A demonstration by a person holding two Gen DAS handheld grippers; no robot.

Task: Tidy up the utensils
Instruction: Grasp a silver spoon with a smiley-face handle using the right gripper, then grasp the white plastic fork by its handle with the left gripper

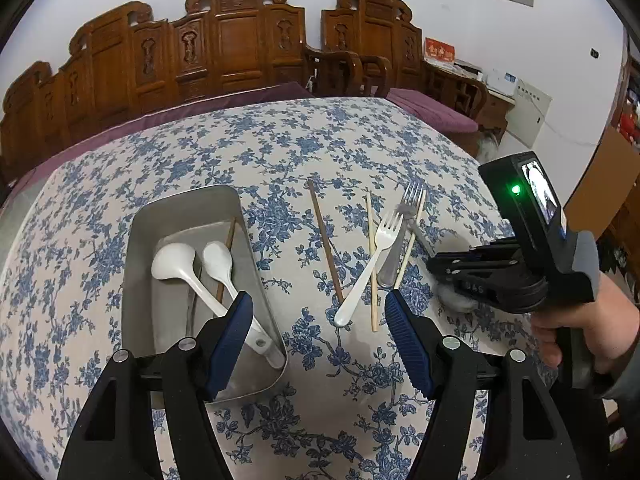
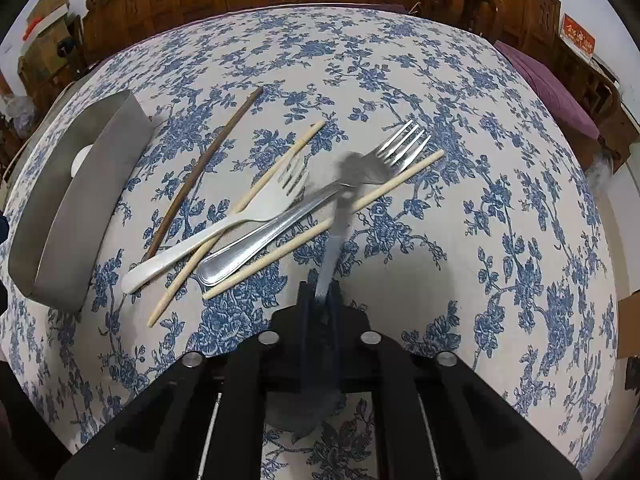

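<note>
Left wrist view: the left gripper [image 1: 320, 304] hangs with its blue-padded fingers spread wide and empty, beside a metal tray [image 1: 184, 216] holding two white ladle spoons [image 1: 188, 276]. Right of the tray lie a brown chopstick [image 1: 326, 240], a white plastic fork [image 1: 372, 260] and pale chopsticks [image 1: 372, 264] on the blue floral tablecloth [image 1: 280, 148].

Right wrist view: the right gripper [image 2: 326, 300] is clenched on a blurred metal utensil [image 2: 340, 216], just right of a steel fork [image 2: 304, 212] crossing the pile.
</note>
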